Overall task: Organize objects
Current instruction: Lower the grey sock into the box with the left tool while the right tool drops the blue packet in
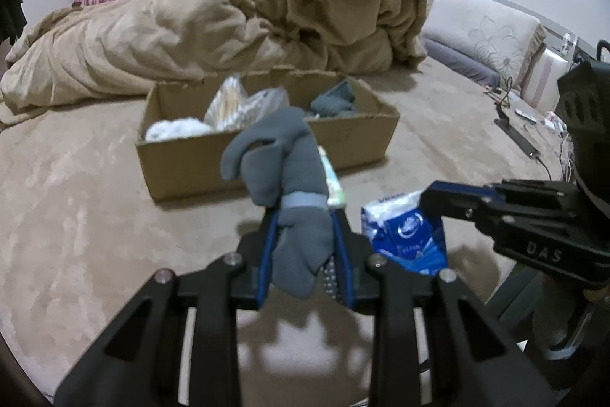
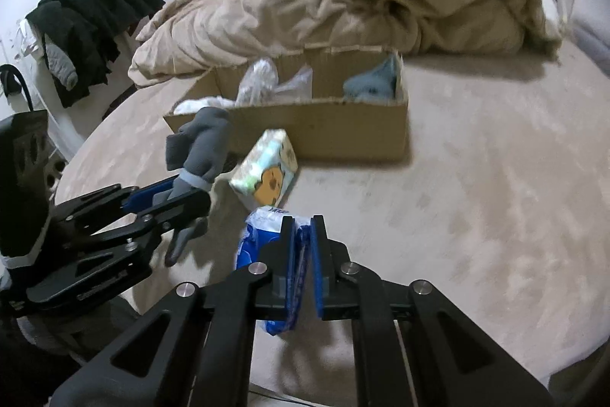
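Note:
My left gripper point(image 1: 305, 212) is shut on a grey glove point(image 1: 286, 155) and holds it above the bed, in front of the cardboard box point(image 1: 267, 155). The glove point(image 2: 206, 136) and left gripper point(image 2: 190, 193) also show in the right wrist view. My right gripper point(image 2: 303, 220) is shut on a blue tissue packet point(image 2: 259, 239), which also shows in the left wrist view point(image 1: 408, 231) beside the right gripper point(image 1: 431, 197). A tissue pack with a cartoon print point(image 2: 267, 170) lies in front of the box point(image 2: 324, 128). The box holds a white cloth, plastic bags and a blue-grey cloth point(image 2: 373, 82).
A heaped beige duvet point(image 1: 248, 10) lies behind the box. Pillows point(image 1: 484, 29) and cables with a remote point(image 1: 522, 121) sit at the right. Dark clothes point(image 2: 87, 21) hang at the left. The beige bed sheet point(image 2: 476, 197) spreads to the right.

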`<state>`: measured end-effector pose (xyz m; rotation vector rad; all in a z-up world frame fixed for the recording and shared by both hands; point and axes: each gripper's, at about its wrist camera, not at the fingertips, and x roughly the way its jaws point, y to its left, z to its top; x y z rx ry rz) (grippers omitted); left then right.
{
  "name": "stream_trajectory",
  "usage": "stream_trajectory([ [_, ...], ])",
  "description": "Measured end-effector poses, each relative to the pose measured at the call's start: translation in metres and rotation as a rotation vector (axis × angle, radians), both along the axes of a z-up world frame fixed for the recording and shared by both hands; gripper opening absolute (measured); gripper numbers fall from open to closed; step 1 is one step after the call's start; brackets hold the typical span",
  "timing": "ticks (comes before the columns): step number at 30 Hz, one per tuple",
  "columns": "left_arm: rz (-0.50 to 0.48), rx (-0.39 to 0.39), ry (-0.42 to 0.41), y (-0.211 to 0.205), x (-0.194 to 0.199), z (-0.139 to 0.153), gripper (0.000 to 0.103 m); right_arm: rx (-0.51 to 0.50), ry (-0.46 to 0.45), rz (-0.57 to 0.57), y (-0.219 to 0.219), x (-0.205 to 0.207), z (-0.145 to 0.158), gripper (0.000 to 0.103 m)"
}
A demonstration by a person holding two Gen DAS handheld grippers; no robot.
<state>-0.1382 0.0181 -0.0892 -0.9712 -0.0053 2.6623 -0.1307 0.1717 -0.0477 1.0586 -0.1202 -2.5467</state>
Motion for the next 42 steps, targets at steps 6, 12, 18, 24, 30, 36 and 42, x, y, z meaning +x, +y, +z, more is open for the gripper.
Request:
stream_trajectory([
  [6,0.014,0.008,0.022,-0.005,0.003,0.013,0.029,0.008,0.072,-0.032,0.006,-0.001,0.024,0.008],
  [12,0.026,0.046,0.048,-0.013,0.004,0.036,0.029,0.038,0.190,-0.044,0.009,0.003,0.065,0.008],
  [18,0.037,0.075,0.135,-0.020,0.007,0.077,0.029,0.042,0.270,-0.056,0.012,-0.005,0.106,0.008],
  [24,0.030,0.090,0.189,-0.026,-0.007,0.106,0.029,0.055,0.330,-0.042,0.002,-0.022,0.130,0.008],
  [30,0.052,0.038,0.177,-0.038,-0.048,0.104,0.029,0.064,0.355,-0.037,-0.005,-0.055,0.140,0.008],
  [36,0.085,0.041,0.123,-0.048,-0.081,0.080,0.029,0.083,0.299,-0.049,-0.011,-0.099,0.112,0.008],
  [42,0.102,0.016,0.042,-0.054,-0.118,0.051,0.029,0.115,0.212,-0.044,-0.022,-0.133,0.074,0.008],
])
